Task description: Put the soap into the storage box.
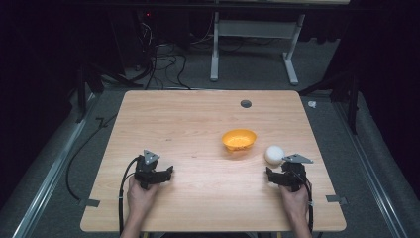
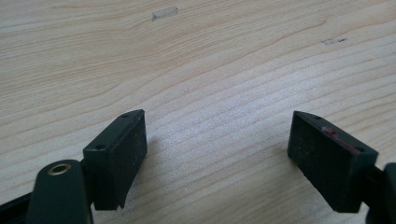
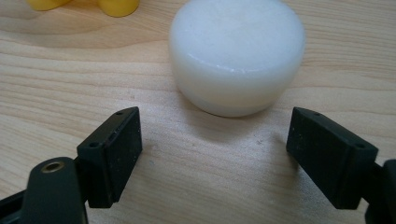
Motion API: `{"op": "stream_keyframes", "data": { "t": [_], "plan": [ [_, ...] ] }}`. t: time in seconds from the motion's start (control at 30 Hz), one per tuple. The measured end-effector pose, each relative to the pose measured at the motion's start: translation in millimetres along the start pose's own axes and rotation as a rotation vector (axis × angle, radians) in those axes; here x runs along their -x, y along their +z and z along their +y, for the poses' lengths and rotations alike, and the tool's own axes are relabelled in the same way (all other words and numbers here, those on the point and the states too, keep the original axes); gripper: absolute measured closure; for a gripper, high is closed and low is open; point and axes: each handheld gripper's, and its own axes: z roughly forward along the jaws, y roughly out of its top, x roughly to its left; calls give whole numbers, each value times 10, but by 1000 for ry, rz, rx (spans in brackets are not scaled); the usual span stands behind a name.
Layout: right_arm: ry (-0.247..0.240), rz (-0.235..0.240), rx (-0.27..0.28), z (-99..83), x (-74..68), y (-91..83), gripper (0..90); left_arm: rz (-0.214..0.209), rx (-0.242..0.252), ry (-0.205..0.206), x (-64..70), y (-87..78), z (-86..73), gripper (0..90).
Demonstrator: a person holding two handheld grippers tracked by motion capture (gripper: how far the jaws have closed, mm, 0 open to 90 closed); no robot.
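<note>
The squat white round plastic piece, seemingly an upturned cup or bowl point(image 3: 237, 56), stood on the pale wooden table point(image 1: 198, 124) directly ahead of the right gripper point(image 3: 214, 154), just beyond its fingertips and centred on the gap; it was not yet touched. That gripper's jaws stood spread wide, holding nothing; the spread looked slightly wider than the piece, which I judge a deliberate setting so the jaws could pass either side of it on a forward push. In the high view the same white piece point(image 1: 274, 154) lay just ahead of the right gripper point(image 1: 275, 175), toward its inner side.

Beyond the piece, farther from the right gripper and to its left, sat a shallow orange plastic bowl point(image 1: 239, 139), upright and apart from the white piece; its yellow-orange edge point(image 3: 84, 5) showed at the top of the right gripper view; it was the likely destination, in my judgement.

The left gripper point(image 2: 217, 154) rested low over bare table well apart from both objects, jaws likewise released and empty; it appeared parked, taking no part in the approach.
</note>
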Motion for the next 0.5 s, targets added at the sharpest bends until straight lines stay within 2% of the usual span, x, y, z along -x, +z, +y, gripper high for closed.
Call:
{"op": "stream_keyframes", "data": {
  "t": [0.13,0.3,0.5],
  "plan": [
    [2,1,-2,5,-1,-8,187,0,0,-2,1,0,0,203],
    [2,1,24,52,1,-58,178,-1,0,-2,1,0,0,203],
    [-1,1,15,97,10,-48,169,-1,0,-2,1,0,-1,203]
  ]
}}
